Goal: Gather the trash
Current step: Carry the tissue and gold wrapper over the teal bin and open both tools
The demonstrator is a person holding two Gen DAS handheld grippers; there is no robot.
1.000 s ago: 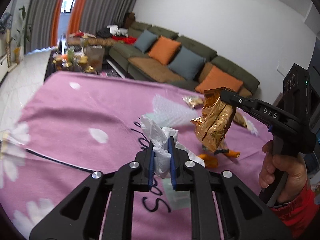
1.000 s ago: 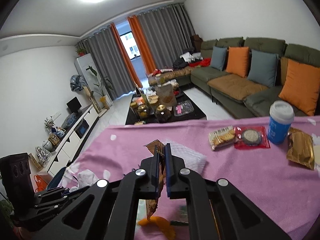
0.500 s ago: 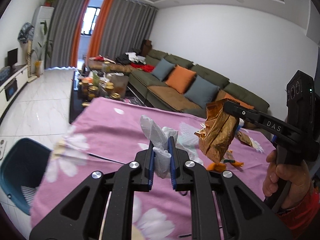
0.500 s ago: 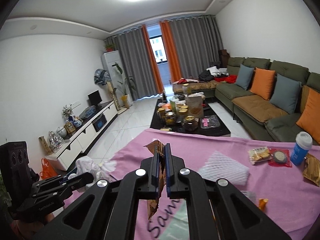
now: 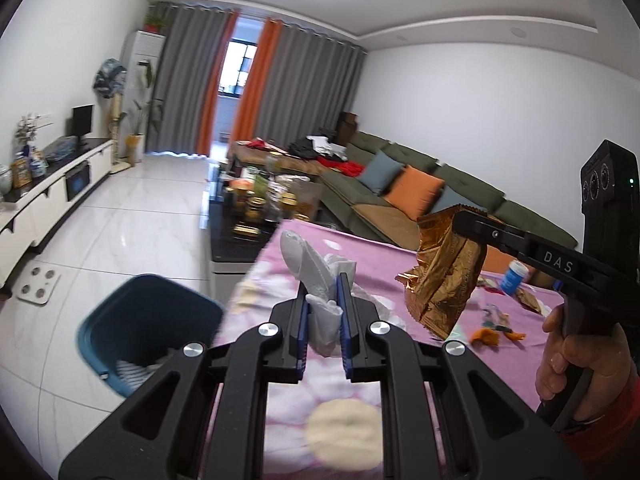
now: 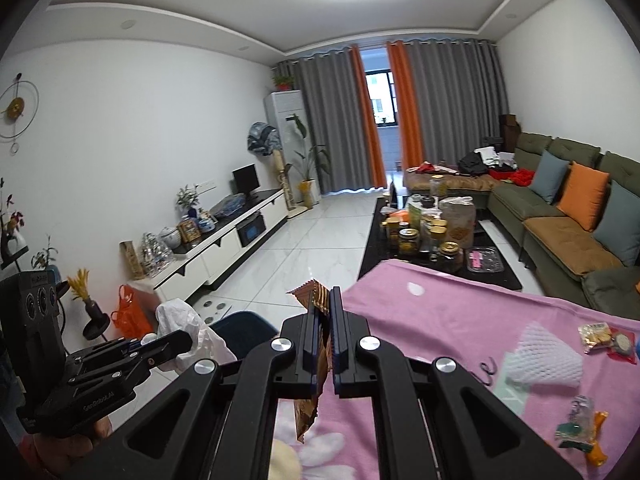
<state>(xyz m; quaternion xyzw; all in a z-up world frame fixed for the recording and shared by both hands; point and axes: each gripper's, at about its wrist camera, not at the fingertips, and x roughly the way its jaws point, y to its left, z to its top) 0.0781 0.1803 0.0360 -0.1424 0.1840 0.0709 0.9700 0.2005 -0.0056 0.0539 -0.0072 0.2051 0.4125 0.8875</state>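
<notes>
Both hand-held grippers are up off the table, each clamped on a piece of rubbish. At the left, the black left gripper (image 5: 322,300) has its blue-padded jaws pinched on a crumpled white paper tissue (image 5: 316,276), which sticks up between the pads and bulges out below them. Just to its right, the black right gripper (image 6: 325,320) has its jaws pressed almost flat on the top edge of a crinkled gold foil snack wrapper (image 5: 442,276), so the wrapper hangs down loose and touches nothing beneath. A hand (image 5: 576,364) with a red sleeve grips that tool's handle.

Down on the white tiled floor, just off the table's left edge, stands a dark blue plastic waste bin (image 5: 148,320) with some pale scraps already in it. From the right gripper's side the tissue shows in front of the bin's rim.

Behind them lies the pink flowered tablecloth (image 6: 440,320), carrying a white foam fruit net (image 6: 544,356), a small packet of biscuits (image 6: 596,334), a blue cup with a white lid (image 5: 514,276) and orange peel scraps (image 5: 490,334).
</notes>
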